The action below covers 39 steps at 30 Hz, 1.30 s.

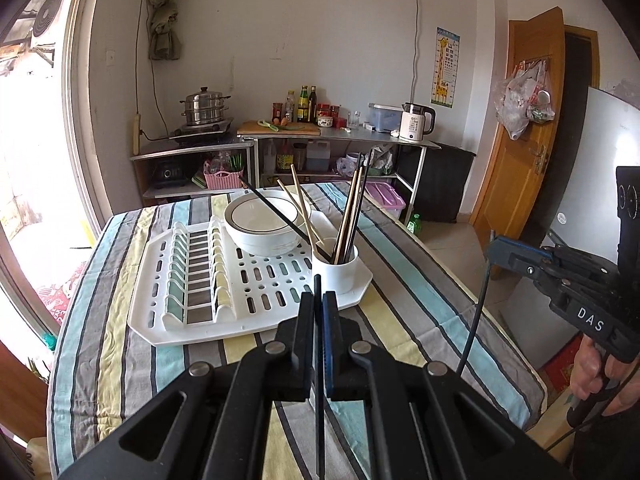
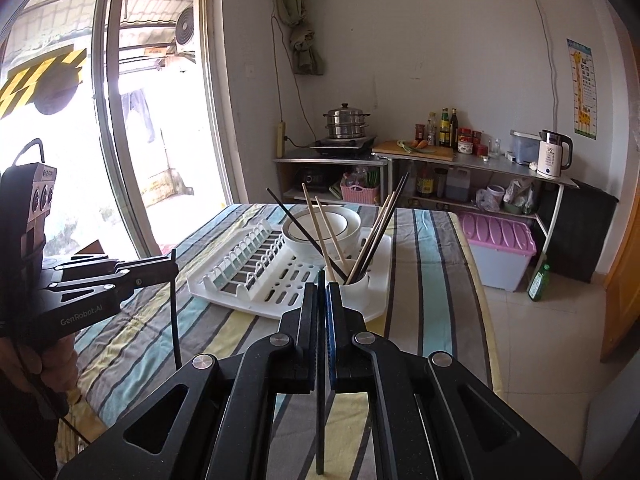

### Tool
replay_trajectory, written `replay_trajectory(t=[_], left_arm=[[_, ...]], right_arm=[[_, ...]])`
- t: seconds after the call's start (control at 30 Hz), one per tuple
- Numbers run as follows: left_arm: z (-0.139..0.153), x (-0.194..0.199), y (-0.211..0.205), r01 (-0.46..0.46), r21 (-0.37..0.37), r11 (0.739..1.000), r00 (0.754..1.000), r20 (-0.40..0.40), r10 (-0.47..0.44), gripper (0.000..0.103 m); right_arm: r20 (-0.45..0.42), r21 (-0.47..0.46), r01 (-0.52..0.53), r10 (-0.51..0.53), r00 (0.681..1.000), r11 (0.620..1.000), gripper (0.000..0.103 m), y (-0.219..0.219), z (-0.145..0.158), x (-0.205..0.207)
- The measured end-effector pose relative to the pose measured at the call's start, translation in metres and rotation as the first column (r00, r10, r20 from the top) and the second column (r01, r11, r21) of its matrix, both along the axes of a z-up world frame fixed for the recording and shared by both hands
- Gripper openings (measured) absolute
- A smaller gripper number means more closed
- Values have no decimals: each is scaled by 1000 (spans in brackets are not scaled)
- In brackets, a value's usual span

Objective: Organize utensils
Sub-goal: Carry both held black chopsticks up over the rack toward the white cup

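Your left gripper (image 1: 319,300) is clenched on one black chopstick (image 1: 319,380), held upright between the pads. Your right gripper (image 2: 321,292) is likewise clamped on a second black chopstick (image 2: 320,392), also near vertical. Both grippers sit at the near side of the table, above the striped tablecloth (image 1: 400,320), well short of the rack.

One white drying rack (image 1: 200,332) lies mid-table. On its right near corner stands one white utensil cup (image 1: 336,272). Count in the cup: three leaning left, one black (image 1: 276,210) and two pale wooden (image 1: 300,200), plus a tight bunch of about four leaning right (image 1: 354,208), exact number hard to tell. One white bowl (image 1: 260,236) with a dark rim line sits on the rack's far side, just behind the cup; the left-leaning sticks cross over it.

Far back: one steel steamer pot (image 1: 205,106) on the left, one white kettle (image 1: 416,122) on the right.
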<state>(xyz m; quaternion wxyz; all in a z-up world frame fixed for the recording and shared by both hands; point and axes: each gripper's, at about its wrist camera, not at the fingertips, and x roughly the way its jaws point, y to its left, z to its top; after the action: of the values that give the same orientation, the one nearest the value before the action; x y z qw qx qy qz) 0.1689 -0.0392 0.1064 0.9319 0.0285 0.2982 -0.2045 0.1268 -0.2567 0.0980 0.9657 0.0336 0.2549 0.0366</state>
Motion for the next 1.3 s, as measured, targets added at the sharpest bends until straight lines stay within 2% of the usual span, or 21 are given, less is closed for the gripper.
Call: replay_trajectory(t=[0.23, 0.6, 1.3], left_arm=[[6, -15, 7, -7, -18, 1000, 1000, 25, 8, 4], [16, -10, 9, -10, -28, 1000, 999, 34, 11, 4], [78, 67, -30, 31, -68, 997, 996, 87, -25, 4]], right_arm=[[17, -9, 8, -7, 1000, 1000, 3, -1, 1, -14], [37, -14, 11, -10, 999, 1000, 3, -2, 13, -15], [153, -13, 17, -14, 988, 1000, 3, -16, 77, 51]])
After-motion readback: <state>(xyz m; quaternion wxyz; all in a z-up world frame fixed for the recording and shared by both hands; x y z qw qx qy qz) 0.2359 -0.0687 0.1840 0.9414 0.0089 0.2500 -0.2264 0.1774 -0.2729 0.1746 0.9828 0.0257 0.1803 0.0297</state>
